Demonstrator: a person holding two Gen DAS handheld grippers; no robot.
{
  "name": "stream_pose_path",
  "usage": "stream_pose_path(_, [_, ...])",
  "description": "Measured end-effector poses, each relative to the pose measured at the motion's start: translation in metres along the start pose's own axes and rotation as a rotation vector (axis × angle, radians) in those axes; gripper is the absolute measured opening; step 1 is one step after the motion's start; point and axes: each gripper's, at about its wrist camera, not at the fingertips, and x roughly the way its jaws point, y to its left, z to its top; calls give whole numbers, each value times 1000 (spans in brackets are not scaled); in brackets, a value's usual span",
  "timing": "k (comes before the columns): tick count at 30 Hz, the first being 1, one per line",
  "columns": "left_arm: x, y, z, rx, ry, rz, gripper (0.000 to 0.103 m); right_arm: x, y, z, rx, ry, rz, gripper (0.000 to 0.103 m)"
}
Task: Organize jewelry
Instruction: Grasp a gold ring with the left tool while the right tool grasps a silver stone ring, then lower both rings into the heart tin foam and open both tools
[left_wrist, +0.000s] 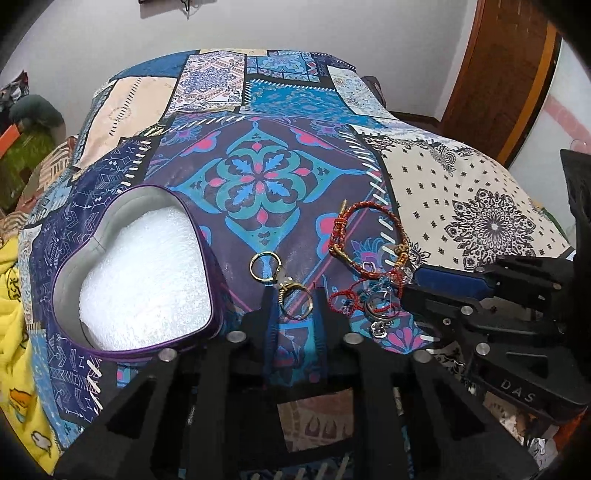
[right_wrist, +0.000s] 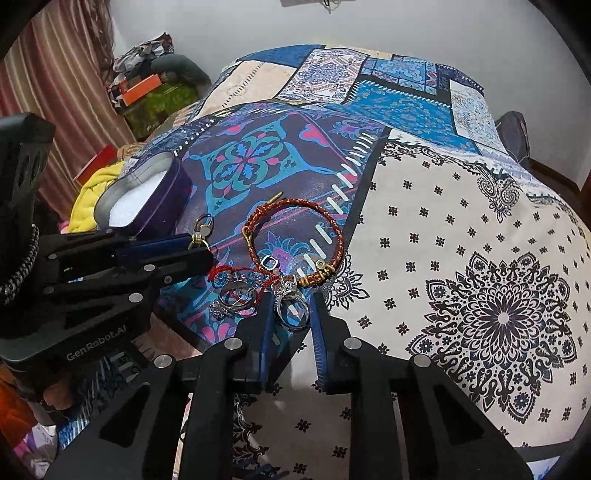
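A purple heart-shaped tin (left_wrist: 140, 273) with a white foam lining stands open on the patterned bedspread; it also shows in the right wrist view (right_wrist: 144, 199). My left gripper (left_wrist: 295, 295) has its fingers on either side of a gold ring (left_wrist: 295, 301). Another gold ring (left_wrist: 263, 266) lies just beyond. My right gripper (right_wrist: 291, 306) has its fingers on either side of a silver ring (right_wrist: 291, 314). A red braided bracelet (right_wrist: 295, 236) lies ahead, with a red cord and more silver rings (right_wrist: 236, 295) to its left. Whether either ring is lifted, I cannot tell.
The patchwork bedspread (right_wrist: 461, 229) covers a rounded surface that drops away on all sides. A yellow blanket (left_wrist: 14, 332) lies at the left. A wooden door (left_wrist: 498, 74) stands at the back right. Boxes and bags (right_wrist: 147, 92) are piled at the back left.
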Motion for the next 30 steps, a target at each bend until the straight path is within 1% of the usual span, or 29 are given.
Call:
stream_pose_path(2, [0, 1, 0, -1, -1, -7, 14, -3, -1, 0, 17, 0, 4, 17])
stream_pose_path(3, [-1, 1, 0, -2, 0, -11, 4, -5, -1, 0, 23, -2, 4, 17])
stream_pose_path(10, [-9, 2, -6, -27, 2, -27, 3, -21, 2, 0, 29, -23, -10, 17])
stream_pose_path(15, [-27, 5, -10, -54, -17, -46, 3, -36, 7, 5, 28, -50, -18, 17])
stream_pose_path(21, [-59, 13, -10, -73, -80, -51, 3, -51, 19, 16, 24, -99, -19, 17])
stream_pose_path(30, [-104, 34, -1, -92, -182, -11, 3, -61, 52, 43, -8, -180, 12, 17])
